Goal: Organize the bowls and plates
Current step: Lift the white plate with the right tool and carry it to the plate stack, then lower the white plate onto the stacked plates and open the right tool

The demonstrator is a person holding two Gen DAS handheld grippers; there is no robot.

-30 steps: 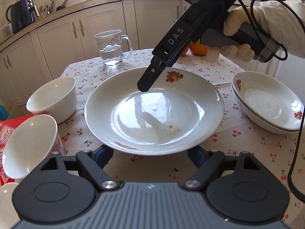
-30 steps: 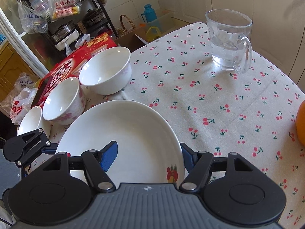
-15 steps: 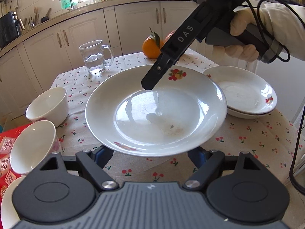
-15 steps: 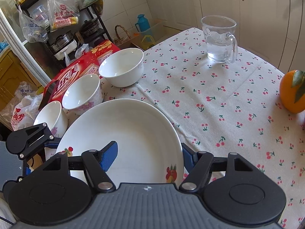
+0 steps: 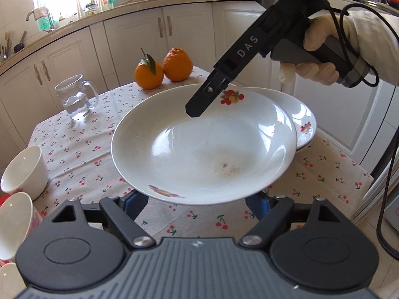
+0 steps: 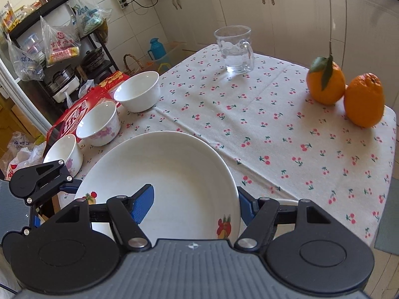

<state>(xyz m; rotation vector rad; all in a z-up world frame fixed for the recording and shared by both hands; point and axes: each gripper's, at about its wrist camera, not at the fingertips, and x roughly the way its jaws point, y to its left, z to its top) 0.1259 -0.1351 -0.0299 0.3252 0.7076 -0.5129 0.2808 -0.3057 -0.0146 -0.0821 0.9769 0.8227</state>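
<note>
Two stacked plates (image 5: 305,122) show only in your left view; both tongs seem to clamp the plate (image 5: 204,147), contact hidden beneath.

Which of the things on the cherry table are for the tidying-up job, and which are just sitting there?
For the job:
- big plate, carried between the two hand-held grippers
- stacked plates on the table
- three white bowls

Just lying about:
- two oranges
- glass mug of water
- red packet behind the bowls
</note>
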